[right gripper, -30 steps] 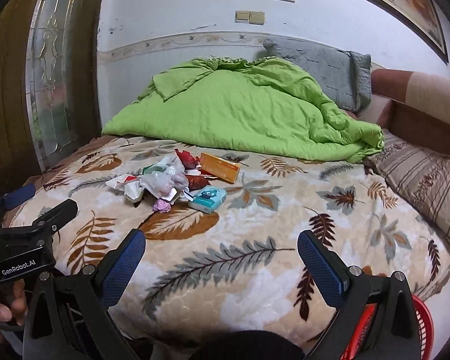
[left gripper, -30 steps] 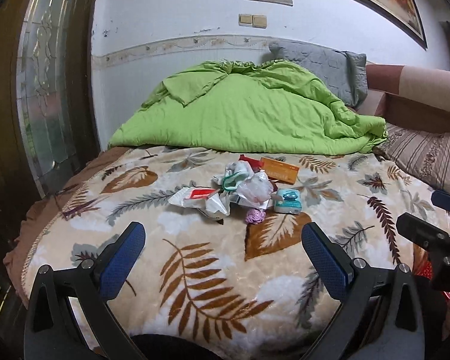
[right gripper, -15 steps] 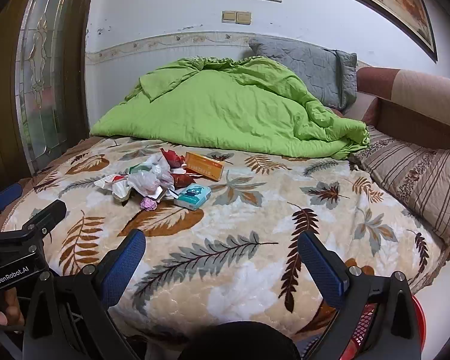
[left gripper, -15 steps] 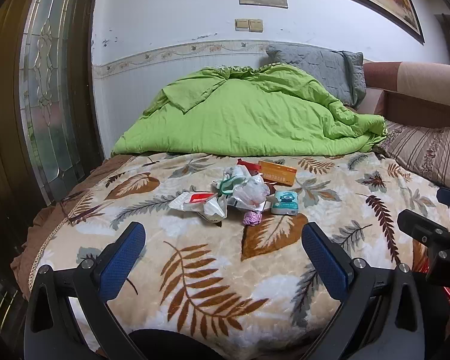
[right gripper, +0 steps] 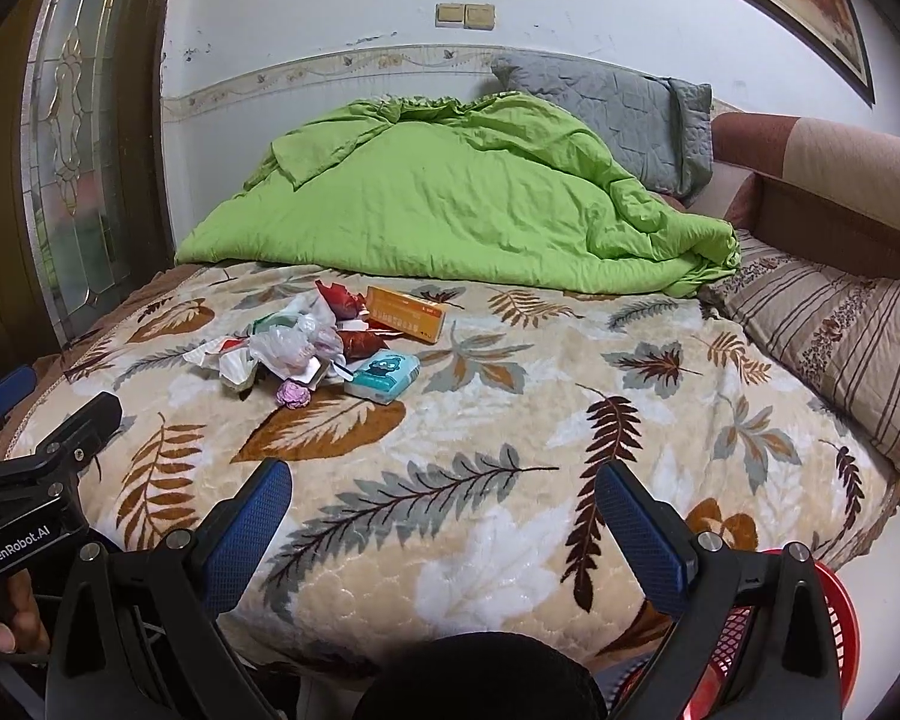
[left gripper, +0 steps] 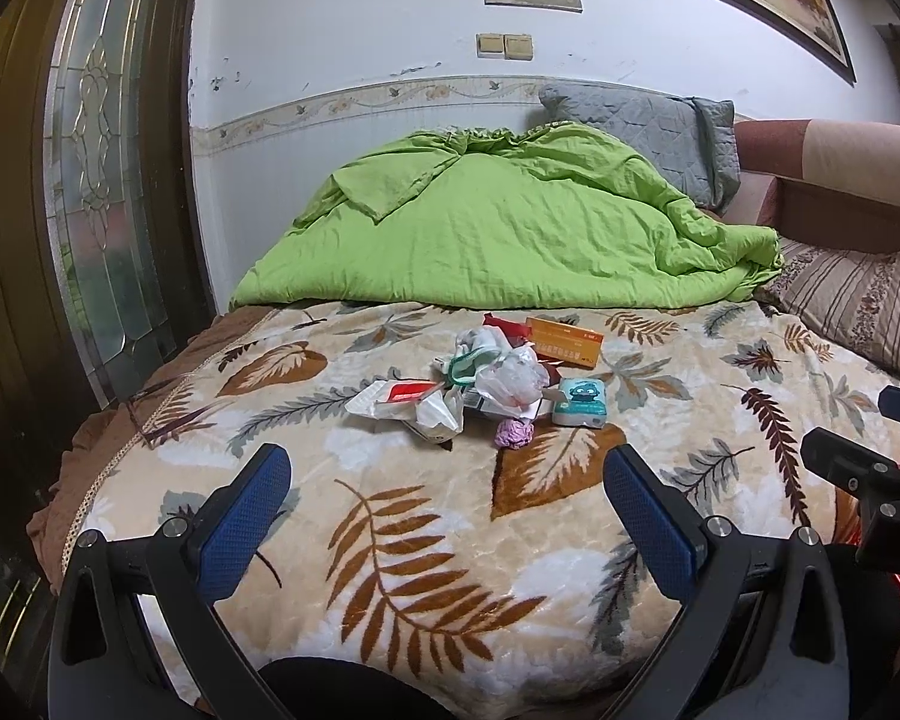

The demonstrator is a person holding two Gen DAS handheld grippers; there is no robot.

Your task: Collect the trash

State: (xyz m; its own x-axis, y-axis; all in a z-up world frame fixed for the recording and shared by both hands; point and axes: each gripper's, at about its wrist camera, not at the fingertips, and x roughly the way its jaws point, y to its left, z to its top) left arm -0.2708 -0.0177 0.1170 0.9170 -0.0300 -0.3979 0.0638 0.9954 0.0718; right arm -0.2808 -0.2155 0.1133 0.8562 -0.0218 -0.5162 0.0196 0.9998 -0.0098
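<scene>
A pile of trash lies on the leaf-patterned blanket (left gripper: 426,540): crumpled clear plastic bags (left gripper: 507,378), a white and red wrapper (left gripper: 390,399), an orange box (left gripper: 564,339), a teal tissue pack (left gripper: 581,401) and a pink crumpled ball (left gripper: 513,433). The same pile shows in the right wrist view, with the bags (right gripper: 297,345), orange box (right gripper: 407,312), tissue pack (right gripper: 383,377) and pink ball (right gripper: 293,393). My left gripper (left gripper: 447,504) is open and empty, short of the pile. My right gripper (right gripper: 441,513) is open and empty, to the right of the pile.
A green duvet (left gripper: 510,228) is heaped at the back of the bed, with a grey pillow (left gripper: 648,132) behind and a striped pillow (right gripper: 834,324) at the right. A red basket (right gripper: 750,648) stands below the bed's near right corner. A glass-panelled door (left gripper: 102,180) is at the left.
Both grippers have drawn back and tilted up a little, so the bed and pile sit slightly lower and farther in view. Both stay open and empty.
</scene>
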